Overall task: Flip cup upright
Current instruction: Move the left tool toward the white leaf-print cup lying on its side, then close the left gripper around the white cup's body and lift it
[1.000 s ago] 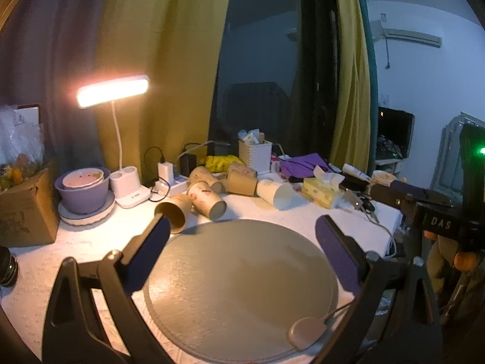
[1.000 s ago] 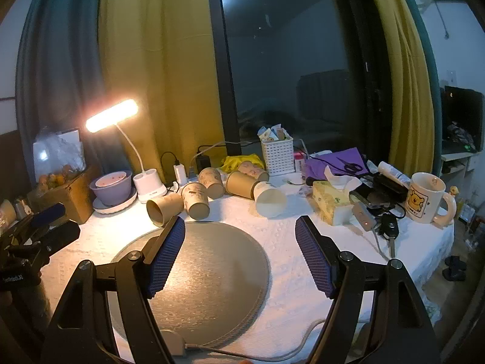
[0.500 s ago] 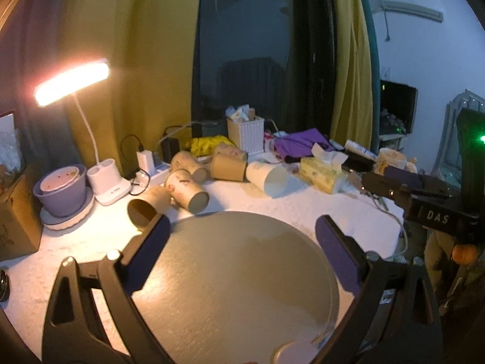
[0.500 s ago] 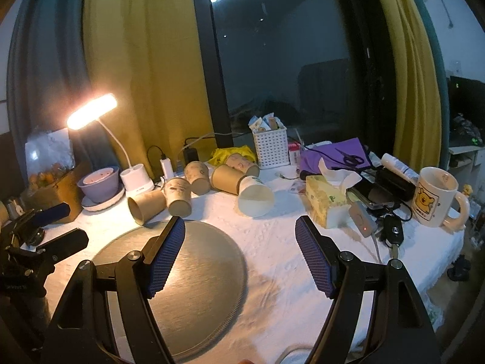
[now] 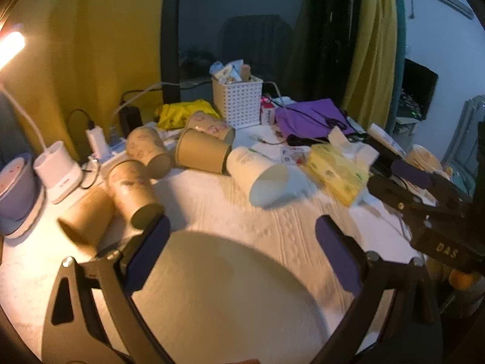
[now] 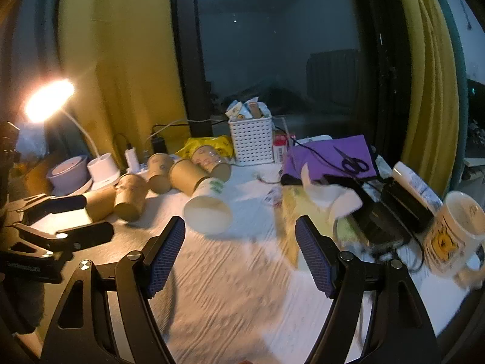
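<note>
A: So, where do the 2 claws stand?

B: Left gripper (image 5: 242, 251) is spread wide with nothing between its blue pads (image 5: 145, 261); it hangs over the near edge of a round grey mat (image 5: 230, 297). Right gripper (image 6: 239, 253) is just as wide apart and also empty, held above the white tablecloth (image 6: 242, 288).

A: And the cup?

B: White paper cup (image 6: 207, 209) lies on its side, mouth turned toward the cameras. From the right claw it sits just ahead, slightly toward the left finger. From the left claw the same cup (image 5: 263, 179) lies ahead, between the 2 fingertips' lines and well beyond the mat.

A: Anything around it?

B: Behind it, farther from both claws, 5 brown paper cups (image 5: 200, 154) lie tipped over in a loose cluster; one touches the white cup's base. A white lattice basket (image 6: 251, 139) stands behind those. Right of the right claw's tip is a yellow tissue box (image 6: 309, 212), blurred, then a cream mug (image 6: 451, 233) farther right. A lit desk lamp (image 6: 50, 98) glows far left.

A: Do the claws see each other?

B: Yes, each shows at the other's edge.
</note>
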Available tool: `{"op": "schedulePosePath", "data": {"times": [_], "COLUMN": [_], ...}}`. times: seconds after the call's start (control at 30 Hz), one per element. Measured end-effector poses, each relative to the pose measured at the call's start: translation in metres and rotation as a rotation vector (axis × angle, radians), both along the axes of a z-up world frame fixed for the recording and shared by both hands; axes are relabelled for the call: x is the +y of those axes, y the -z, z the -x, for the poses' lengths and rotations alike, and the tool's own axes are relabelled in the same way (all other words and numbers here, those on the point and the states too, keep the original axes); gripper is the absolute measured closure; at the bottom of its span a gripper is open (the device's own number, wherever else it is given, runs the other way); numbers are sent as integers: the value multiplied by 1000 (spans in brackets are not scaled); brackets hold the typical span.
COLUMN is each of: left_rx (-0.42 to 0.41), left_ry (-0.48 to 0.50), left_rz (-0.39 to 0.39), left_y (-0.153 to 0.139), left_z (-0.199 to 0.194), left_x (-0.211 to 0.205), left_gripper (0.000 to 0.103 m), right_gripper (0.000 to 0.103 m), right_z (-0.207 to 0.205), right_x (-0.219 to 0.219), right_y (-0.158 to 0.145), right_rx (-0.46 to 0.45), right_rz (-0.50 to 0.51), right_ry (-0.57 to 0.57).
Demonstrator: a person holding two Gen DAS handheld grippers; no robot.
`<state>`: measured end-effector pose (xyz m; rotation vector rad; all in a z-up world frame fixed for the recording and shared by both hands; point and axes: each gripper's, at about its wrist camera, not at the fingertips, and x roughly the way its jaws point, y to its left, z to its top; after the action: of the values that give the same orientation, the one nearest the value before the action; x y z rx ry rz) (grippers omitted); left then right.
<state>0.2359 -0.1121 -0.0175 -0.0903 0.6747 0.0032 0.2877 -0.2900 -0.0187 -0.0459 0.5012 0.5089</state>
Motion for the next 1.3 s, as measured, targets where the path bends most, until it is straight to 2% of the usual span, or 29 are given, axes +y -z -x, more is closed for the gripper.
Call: {"op": "schedulePosePath", "data": {"times": [0.3, 0.5, 0.7, 0.73, 0.8, 0.87, 0.9, 1.0, 1.3], "left_rx": [75, 106, 206, 222, 243, 273, 286, 309, 296], "left_ry": [-15, -12, -27, -27, -18, -7, 0, 24, 136], "left_rz": [12, 20, 75, 87, 93, 103, 115, 145, 114], "left_y": [15, 27, 52, 56, 61, 66, 68, 67, 44], "left_z": [-91, -134, -164, -166, -168, -168, -168, -163, -102], "left_x": [-7, -13, -12, -11, -9, -8, -7, -2, -3], "left_gripper": [6, 6, 6, 6, 20, 29, 39, 39, 39], "right_gripper": [25, 25, 25, 25, 25, 25, 25, 25, 25], "right_z": [-66, -88, -96, -96, -96, -93, -92, -84, -38], "right_x": [0, 5, 3, 3, 1, 2, 2, 3, 8], "right_y": [5, 5, 6, 7, 8, 8, 7, 2, -16], "right_rx": [43, 56, 59, 62, 69, 73, 74, 68, 50], "right_rz": [61, 81, 89, 88, 86, 85, 84, 83, 75], "right_ry": [26, 30, 39, 43, 51, 56, 57, 55, 55]}}
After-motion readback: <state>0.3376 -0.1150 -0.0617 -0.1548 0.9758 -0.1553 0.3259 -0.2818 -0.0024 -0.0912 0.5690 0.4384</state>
